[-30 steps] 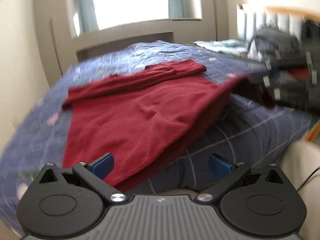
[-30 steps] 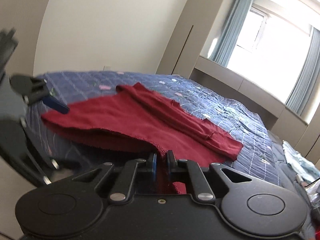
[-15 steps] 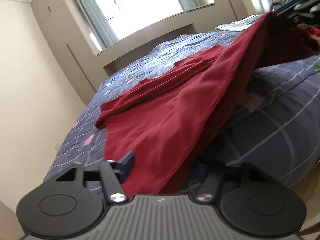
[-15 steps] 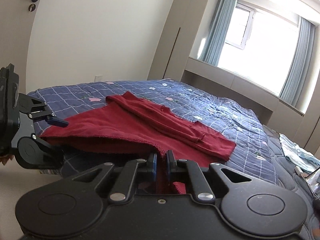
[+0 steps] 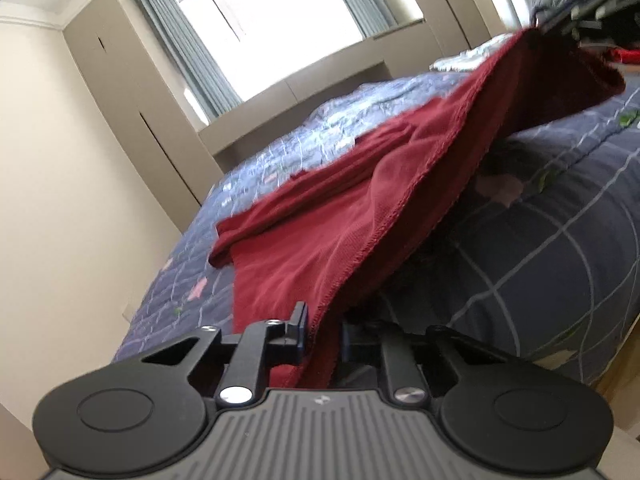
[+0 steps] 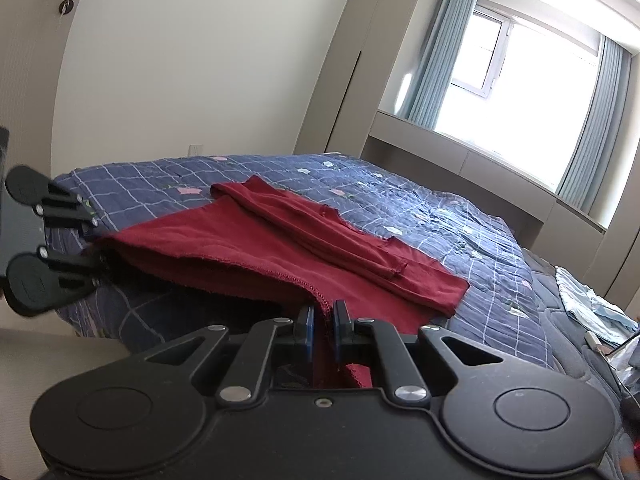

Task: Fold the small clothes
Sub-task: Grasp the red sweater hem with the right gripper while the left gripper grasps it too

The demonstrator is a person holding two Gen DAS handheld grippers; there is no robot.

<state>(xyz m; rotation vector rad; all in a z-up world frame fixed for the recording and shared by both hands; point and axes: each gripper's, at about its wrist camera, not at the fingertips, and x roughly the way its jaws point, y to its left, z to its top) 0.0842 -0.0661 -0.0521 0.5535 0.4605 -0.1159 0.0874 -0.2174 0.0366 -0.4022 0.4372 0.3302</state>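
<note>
A dark red garment (image 5: 320, 248) lies spread on the bed, its sleeves folded across the far side (image 6: 340, 236). My left gripper (image 5: 322, 334) is shut on one near corner of its hem. My right gripper (image 6: 322, 322) is shut on the other near corner. The hem edge is lifted off the bed and stretched between the two grippers. The left gripper also shows in the right wrist view (image 6: 94, 256), and the right gripper in the left wrist view (image 5: 576, 12), blurred.
The bed has a blue checked quilt (image 6: 400, 200). A light blue cloth (image 6: 592, 308) lies at its far end. A window bench (image 6: 460, 160) and wardrobe (image 5: 132, 112) stand behind. The bed's near edge drops to the floor (image 6: 24, 360).
My left gripper, open a second ago, has slid onto the garment's near corner and shut on it. The right gripper has stayed shut on its corner, and the hem has lifted.
</note>
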